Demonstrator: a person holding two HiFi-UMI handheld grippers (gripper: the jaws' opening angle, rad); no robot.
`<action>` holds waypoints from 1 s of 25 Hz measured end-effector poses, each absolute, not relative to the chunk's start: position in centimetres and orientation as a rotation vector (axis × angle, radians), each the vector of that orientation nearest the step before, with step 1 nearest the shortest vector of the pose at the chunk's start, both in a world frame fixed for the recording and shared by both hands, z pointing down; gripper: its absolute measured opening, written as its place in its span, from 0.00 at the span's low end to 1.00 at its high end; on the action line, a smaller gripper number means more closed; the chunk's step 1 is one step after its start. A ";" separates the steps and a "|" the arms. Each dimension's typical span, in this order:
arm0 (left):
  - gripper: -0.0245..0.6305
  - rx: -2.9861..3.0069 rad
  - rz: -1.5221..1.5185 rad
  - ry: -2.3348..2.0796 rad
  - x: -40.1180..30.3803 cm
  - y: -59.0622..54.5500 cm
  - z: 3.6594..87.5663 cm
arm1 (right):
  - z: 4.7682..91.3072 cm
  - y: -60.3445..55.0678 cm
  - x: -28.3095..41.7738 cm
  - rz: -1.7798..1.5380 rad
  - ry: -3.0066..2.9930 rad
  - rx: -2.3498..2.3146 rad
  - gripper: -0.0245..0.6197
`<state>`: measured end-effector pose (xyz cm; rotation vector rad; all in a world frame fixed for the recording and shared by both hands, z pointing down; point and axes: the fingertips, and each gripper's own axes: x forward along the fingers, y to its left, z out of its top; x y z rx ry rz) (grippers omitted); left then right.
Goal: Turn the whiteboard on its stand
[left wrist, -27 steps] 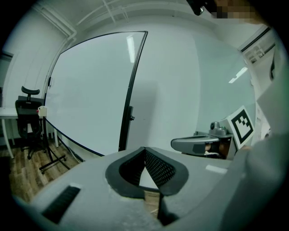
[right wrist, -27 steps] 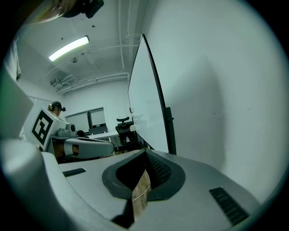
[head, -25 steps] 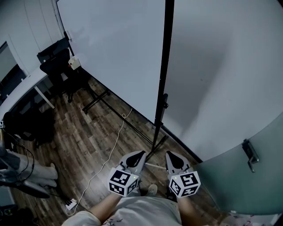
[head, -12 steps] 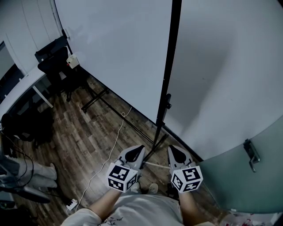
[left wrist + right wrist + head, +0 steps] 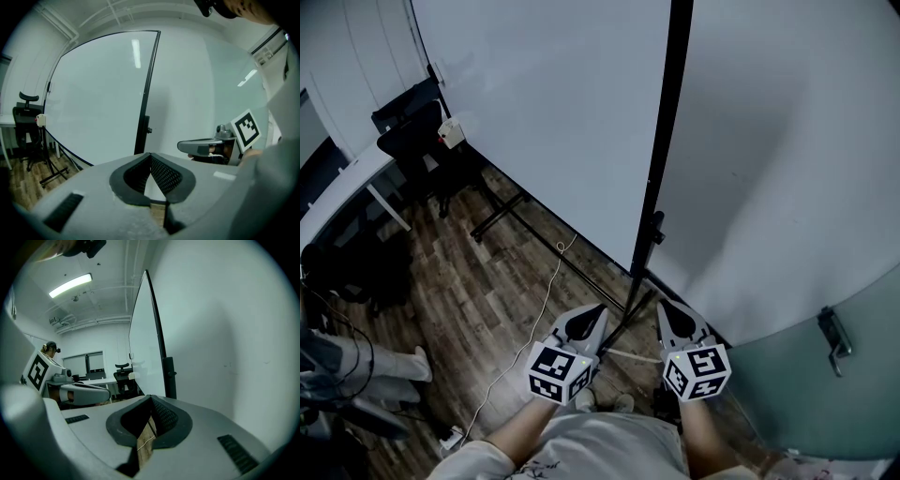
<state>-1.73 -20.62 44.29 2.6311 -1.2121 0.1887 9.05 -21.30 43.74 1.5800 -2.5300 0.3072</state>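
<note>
two grippers, jaws pressed together on nothing: left gripper (image 5: 598,311) and right gripper (image 5: 663,307), side by side. just ahead, between them, stands one black post (image 5: 661,169), its long axis upright, slightly nearer the right one, i judge. one whiteboard (image 5: 544,122) spreads leftward beyond it.

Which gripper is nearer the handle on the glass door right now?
Right. In the head view the right gripper is left of the door handle, with nothing between them. The left gripper sits farther left, on the other side of the whiteboard stand's post.
</note>
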 end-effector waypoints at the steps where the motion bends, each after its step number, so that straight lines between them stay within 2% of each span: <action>1: 0.05 2.631 0.187 -1.213 -1.7 -21.0 44.2 | 43.7 -21.7 9.1 0.305 -2.529 1.581 0.05; 18: 0.05 2.614 0.197 -1.233 -1.8 -26.2 44.8 | 44.5 -28.9 9.3 0.281 -2.501 1.576 0.05; 25: 0.05 2.612 0.212 -1.225 -2.1 -26.8 45.3 | 44.6 -31.7 8.7 0.279 -2.504 1.555 0.18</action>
